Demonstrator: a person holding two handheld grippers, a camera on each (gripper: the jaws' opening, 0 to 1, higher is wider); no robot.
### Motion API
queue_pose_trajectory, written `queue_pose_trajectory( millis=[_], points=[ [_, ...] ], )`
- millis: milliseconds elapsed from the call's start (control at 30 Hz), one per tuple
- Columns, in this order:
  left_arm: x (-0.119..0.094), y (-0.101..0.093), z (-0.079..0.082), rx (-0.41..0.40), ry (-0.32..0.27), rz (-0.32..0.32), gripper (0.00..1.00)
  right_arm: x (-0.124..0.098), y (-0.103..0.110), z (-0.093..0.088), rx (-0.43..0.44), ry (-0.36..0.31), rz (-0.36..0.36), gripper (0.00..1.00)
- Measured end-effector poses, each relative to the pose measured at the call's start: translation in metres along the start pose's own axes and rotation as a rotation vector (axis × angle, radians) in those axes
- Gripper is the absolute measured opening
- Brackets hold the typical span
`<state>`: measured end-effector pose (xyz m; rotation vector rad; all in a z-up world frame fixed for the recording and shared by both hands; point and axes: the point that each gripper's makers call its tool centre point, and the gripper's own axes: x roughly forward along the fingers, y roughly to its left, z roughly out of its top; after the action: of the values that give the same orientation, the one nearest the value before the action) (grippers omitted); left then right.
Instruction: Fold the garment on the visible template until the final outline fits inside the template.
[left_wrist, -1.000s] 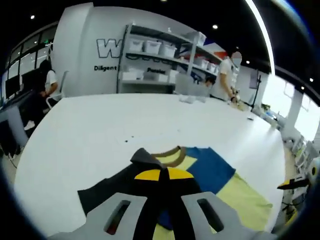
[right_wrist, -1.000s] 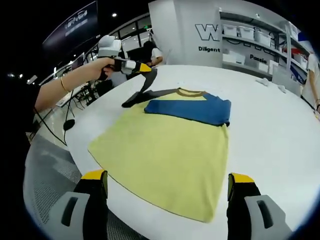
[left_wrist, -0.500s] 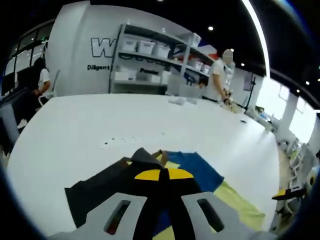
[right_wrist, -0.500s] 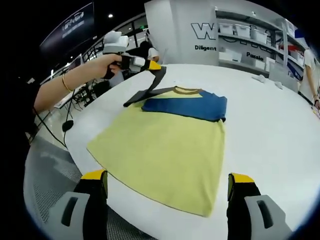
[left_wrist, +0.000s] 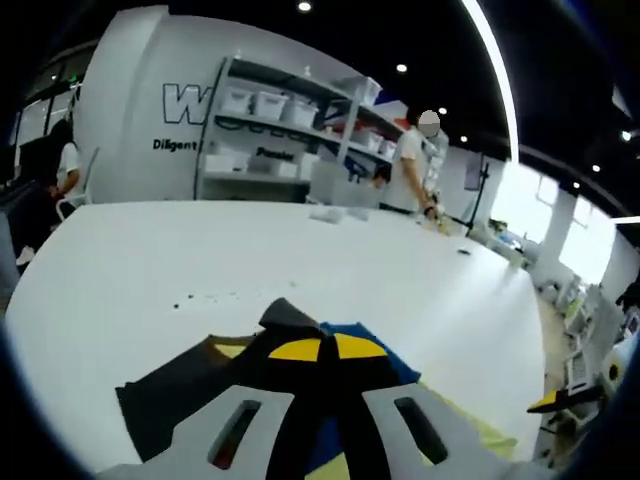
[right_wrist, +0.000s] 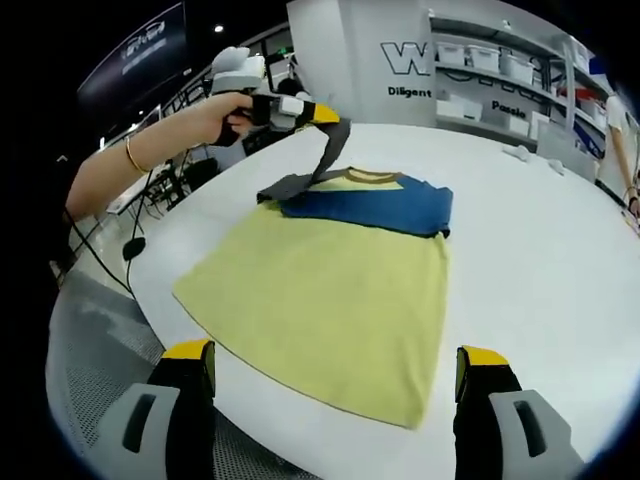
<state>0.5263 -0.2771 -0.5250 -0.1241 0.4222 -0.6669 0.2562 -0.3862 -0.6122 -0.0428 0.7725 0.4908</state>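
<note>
Your left gripper (right_wrist: 322, 113) is clamped on the dark grey sleeve (right_wrist: 328, 155) of the garment (right_wrist: 335, 285), holding it lifted above the white counter (right_wrist: 540, 240). In the left gripper view the same sleeve (left_wrist: 170, 395) hangs from the closed yellow tips of your left gripper (left_wrist: 322, 349), draping down to the counter (left_wrist: 200, 250). The garment lies flat near the counter's front edge: a yellow body, with the blue sleeve (right_wrist: 375, 208) already folded across the chest just below the brown collar (right_wrist: 372, 177). Your right gripper (right_wrist: 335, 375) hovers over the near hem with its jaws wide apart, holding nothing. Your left hand (right_wrist: 222, 108) grips the handle of the left gripper.
</note>
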Motion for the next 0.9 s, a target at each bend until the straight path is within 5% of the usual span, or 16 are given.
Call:
queue_pose_trajectory(
  millis=[433,900],
  points=[
    [0.015,-0.039,-0.011,0.041,-0.010,-0.111,0.02,-0.001,-0.007,-0.006,0.005,0.017,-0.012,0.99],
    [0.027,-0.072,-0.057,0.099,0.083,-0.202,0.02,0.000,-0.009,-0.012,0.009,0.034,-0.011,0.99]
  ],
)
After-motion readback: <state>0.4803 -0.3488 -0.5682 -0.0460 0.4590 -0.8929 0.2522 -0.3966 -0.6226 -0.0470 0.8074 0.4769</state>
